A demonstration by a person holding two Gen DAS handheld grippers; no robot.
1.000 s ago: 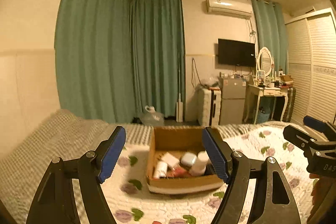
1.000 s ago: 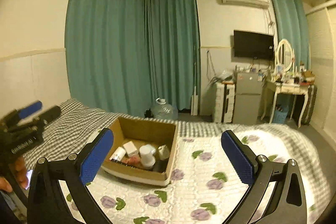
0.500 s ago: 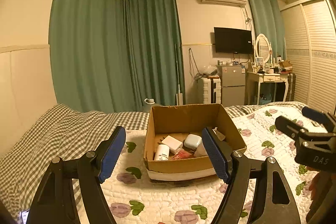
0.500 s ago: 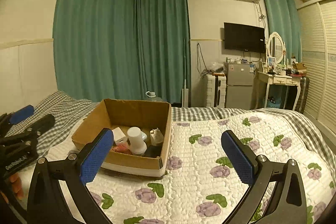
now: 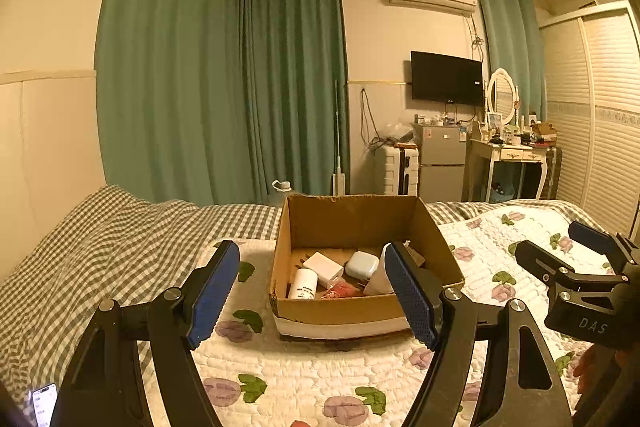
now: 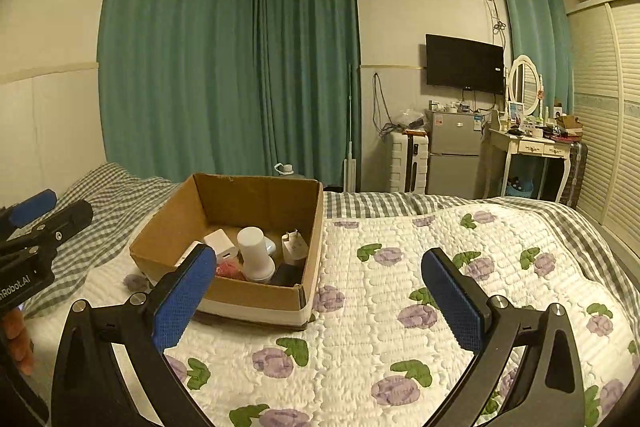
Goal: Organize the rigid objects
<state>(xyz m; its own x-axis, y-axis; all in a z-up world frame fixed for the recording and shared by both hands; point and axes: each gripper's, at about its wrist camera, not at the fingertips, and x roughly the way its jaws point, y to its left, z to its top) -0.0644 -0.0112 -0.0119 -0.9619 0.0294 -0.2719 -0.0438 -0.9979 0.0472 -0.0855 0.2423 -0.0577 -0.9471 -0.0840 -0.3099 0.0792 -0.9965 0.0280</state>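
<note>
An open cardboard box point(image 5: 362, 309) sits on the flowered quilt; it also shows in the right wrist view point(image 6: 256, 293). Inside lie a white cylinder bottle point(image 5: 303, 283), a white square charger point(image 5: 323, 264), a pale blue case point(image 5: 361, 264), a red item point(image 5: 339, 291), a white cup point(image 6: 255, 254) and a plug adapter point(image 6: 294, 247). My left gripper point(image 5: 314, 297) is open and empty, just short of the box front. My right gripper point(image 6: 318, 301) is open and empty, to the right of the box; it also shows in the left wrist view point(image 5: 576, 259).
The bed has a checked blanket point(image 5: 100, 247) on the left and the flowered quilt point(image 6: 460, 287) on the right. A phone point(image 5: 45, 403) lies at the lower left. A fridge point(image 6: 454, 151), suitcase and dressing table point(image 6: 532, 147) stand beyond the bed.
Both grippers have tilted down and moved closer to the box, which looks larger and shows its inside more fully. Both stay open and empty.
</note>
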